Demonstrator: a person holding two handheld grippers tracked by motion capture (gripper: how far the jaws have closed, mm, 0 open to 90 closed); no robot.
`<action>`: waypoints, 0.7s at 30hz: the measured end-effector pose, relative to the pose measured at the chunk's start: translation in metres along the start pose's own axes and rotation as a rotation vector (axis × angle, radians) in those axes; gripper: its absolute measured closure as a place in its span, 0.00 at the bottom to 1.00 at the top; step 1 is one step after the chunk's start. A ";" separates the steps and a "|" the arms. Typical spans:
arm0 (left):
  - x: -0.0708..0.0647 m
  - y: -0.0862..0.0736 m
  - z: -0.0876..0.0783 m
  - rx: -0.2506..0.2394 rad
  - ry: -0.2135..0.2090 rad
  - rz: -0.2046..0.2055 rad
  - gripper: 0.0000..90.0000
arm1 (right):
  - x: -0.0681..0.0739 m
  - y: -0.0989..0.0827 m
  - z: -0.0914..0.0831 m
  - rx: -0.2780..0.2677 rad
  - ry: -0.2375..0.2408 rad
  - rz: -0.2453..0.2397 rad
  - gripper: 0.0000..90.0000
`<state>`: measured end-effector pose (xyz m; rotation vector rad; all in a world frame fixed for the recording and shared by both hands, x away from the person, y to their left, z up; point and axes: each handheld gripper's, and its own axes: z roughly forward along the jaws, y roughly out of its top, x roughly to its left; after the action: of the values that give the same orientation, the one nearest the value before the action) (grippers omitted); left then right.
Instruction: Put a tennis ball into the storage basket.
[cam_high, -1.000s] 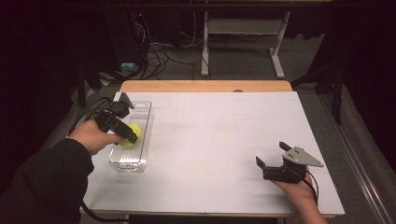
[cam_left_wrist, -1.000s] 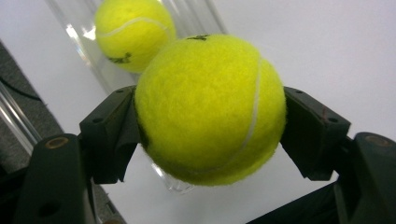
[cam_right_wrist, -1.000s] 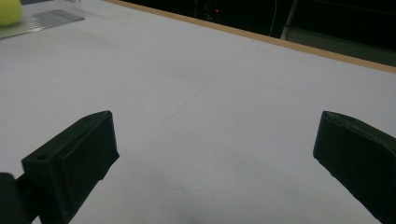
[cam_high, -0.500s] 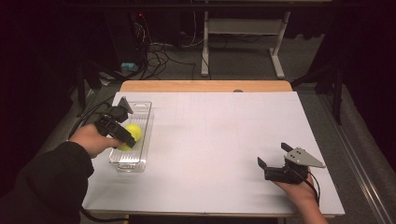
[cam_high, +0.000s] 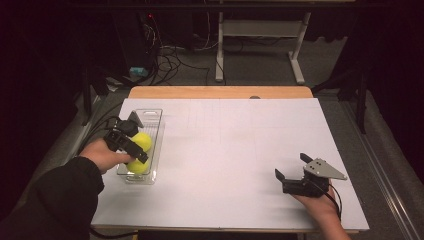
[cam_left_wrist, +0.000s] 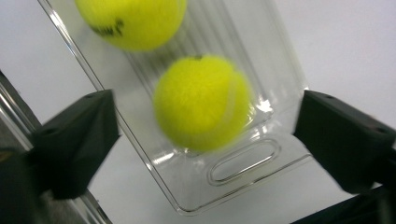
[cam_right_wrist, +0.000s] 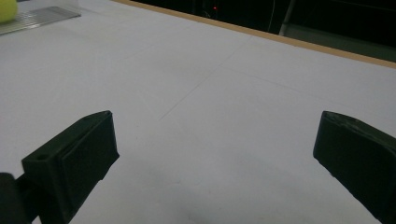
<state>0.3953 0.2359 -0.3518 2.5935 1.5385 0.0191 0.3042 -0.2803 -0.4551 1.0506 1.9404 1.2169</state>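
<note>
Tennis ball (cam_left_wrist: 201, 102) lies loose between the spread jaws of the left gripper (cam_high: 131, 145), resting in the clear tray (cam_left_wrist: 243, 172) just short of a second ball (cam_left_wrist: 133, 21); the jaws have just been opening, so the drop looks done. Next, lift clear without nudging it. Right gripper (cam_high: 295, 172) rests released on the table (cam_high: 235, 150), well apart.
</note>
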 end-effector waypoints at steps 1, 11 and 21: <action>-0.003 0.001 -0.005 -0.024 -0.005 0.010 0.03 | 0.000 0.000 0.000 -0.001 0.002 0.000 0.00; -0.068 0.019 0.003 -0.133 -0.050 0.167 0.01 | 0.001 0.001 0.000 -0.006 0.003 -0.003 0.00; -0.123 0.037 0.056 -0.176 -0.131 0.244 0.01 | 0.002 0.000 0.000 -0.005 0.011 -0.007 0.00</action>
<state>0.3722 0.1050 -0.3963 2.5676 1.1186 0.0069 0.3029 -0.2787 -0.4547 1.0362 1.9462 1.2257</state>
